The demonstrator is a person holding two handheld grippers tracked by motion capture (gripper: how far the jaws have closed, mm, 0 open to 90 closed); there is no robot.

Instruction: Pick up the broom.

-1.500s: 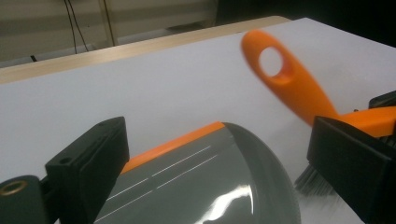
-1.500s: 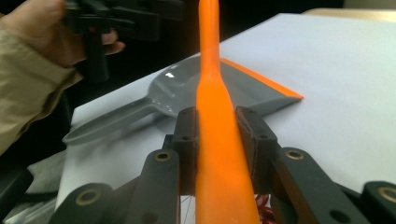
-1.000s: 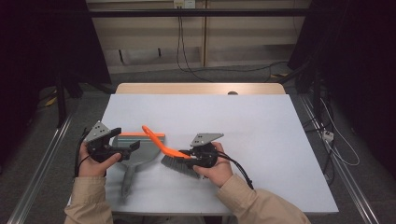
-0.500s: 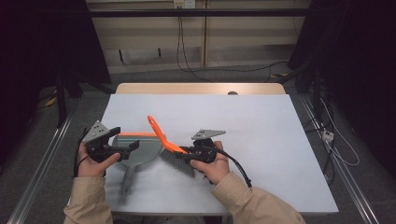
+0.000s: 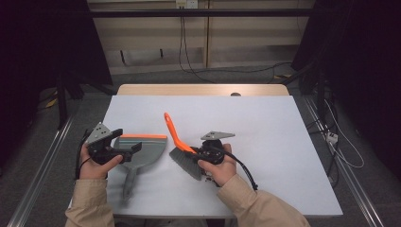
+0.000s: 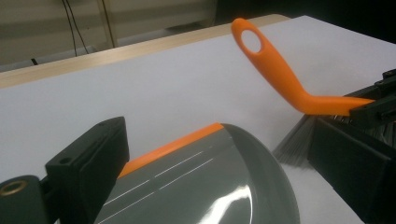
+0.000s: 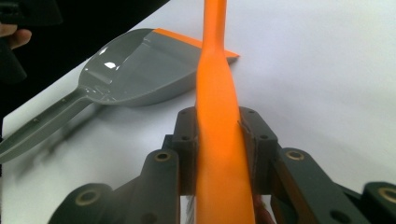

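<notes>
A: Where is the brush [image 5: 182, 144]?
B: Tilted over the bench [image 5: 265, 127], pinched by the right gripper [image 5: 204, 152] fingers just beside the dustpan [image 5: 139, 149].
A: Left gripper [image 5: 130, 146]?
B: Fingers spread astride the dustpan.

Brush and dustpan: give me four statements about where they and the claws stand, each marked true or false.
1. The right claw is shut on the brush. True.
2. The dustpan lies flat on the table. True.
3. The left claw grips the dustpan's long handle. False: its jaws stand open around the pan's side, and the handle lies free.
4. The brush handle is grey. False: it is orange, with grey bristles.
</notes>
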